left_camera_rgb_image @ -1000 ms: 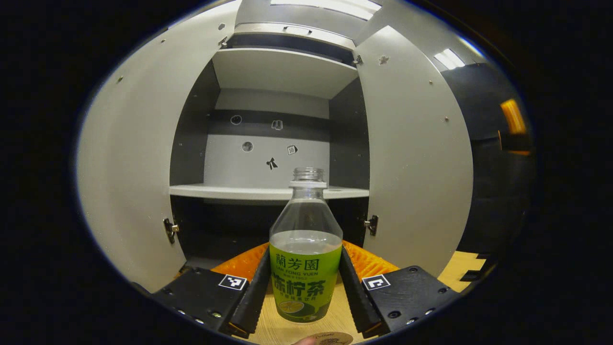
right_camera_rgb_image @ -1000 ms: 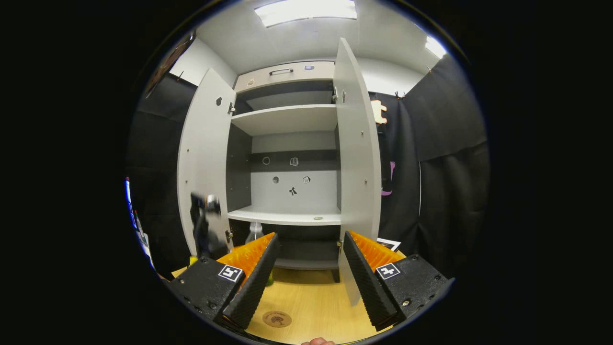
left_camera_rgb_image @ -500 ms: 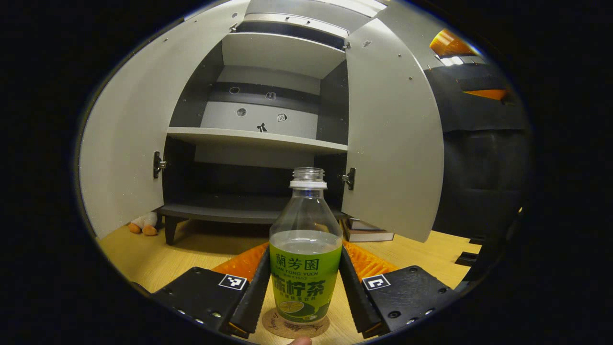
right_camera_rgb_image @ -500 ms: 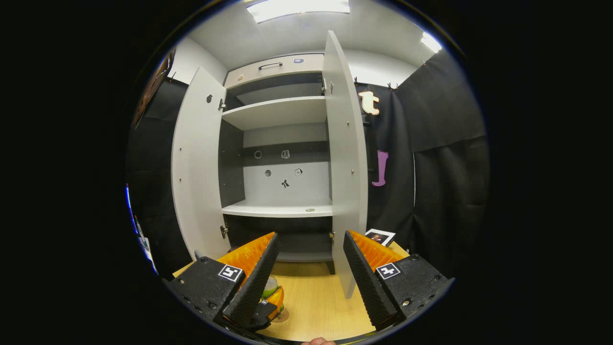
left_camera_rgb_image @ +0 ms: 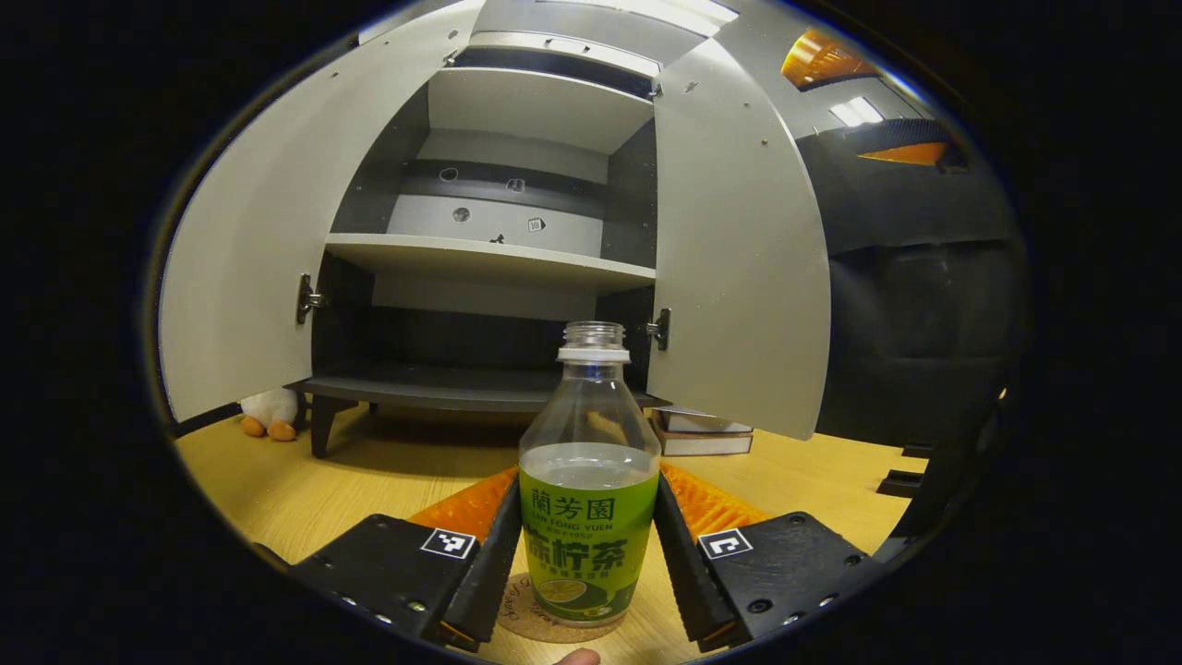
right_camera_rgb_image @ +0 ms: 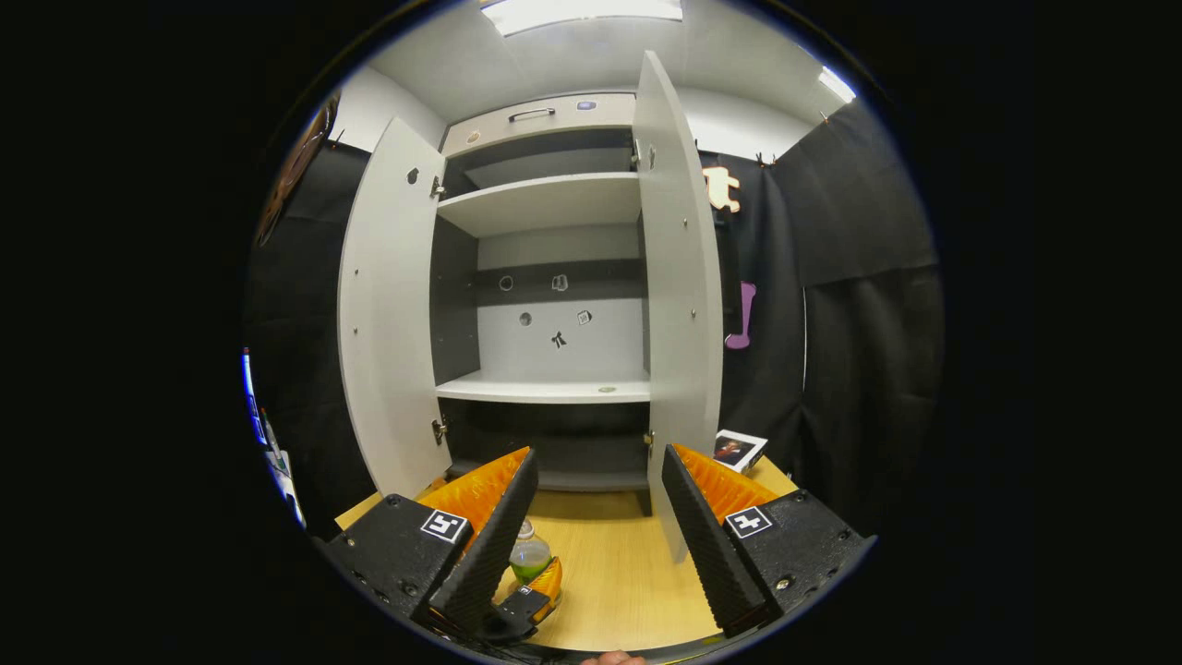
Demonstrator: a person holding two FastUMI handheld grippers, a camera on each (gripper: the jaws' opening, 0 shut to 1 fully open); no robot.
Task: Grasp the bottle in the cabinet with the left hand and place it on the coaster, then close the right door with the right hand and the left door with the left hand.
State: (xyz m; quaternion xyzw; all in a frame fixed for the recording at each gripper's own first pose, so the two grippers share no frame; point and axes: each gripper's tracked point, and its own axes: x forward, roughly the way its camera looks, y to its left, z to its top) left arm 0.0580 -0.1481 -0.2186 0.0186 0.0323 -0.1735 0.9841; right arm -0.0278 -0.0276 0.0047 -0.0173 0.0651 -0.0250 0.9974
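the left claw (left_camera_rgb_image: 591, 563) is clamped on the bottle (left_camera_rgb_image: 590, 517), both ribbed fingers (left_camera_rgb_image: 489, 568) pressed against the green label, and the bottle's base sits on or just over the round cork coaster (left_camera_rgb_image: 554, 617) on the desk (left_camera_rgb_image: 305, 489), out in front of the open cabinet (left_camera_rgb_image: 499, 249); whether it bears full weight yet cannot be told. to finish this step well, i judge the bottle should be settled upright and centred on the coaster first, then the fingers spread evenly on both sides so neither drags the label and tips it, and the claw drawn straight back, not sideways. the bottle is clear plastic with no cap on its threaded neck, a white ring below the mouth, pale liquid up to about the label's top edge, and a green wrapper round its lower half; being open-topped, it would spill if knocked. the right claw (right_camera_rgb_image: 596, 517) stands with its fingers apart and nothing between them, facing the right door (right_camera_rgb_image: 679, 305), with the left door (right_camera_rgb_image: 388, 314) swung wide too. both doors are not yet closed.
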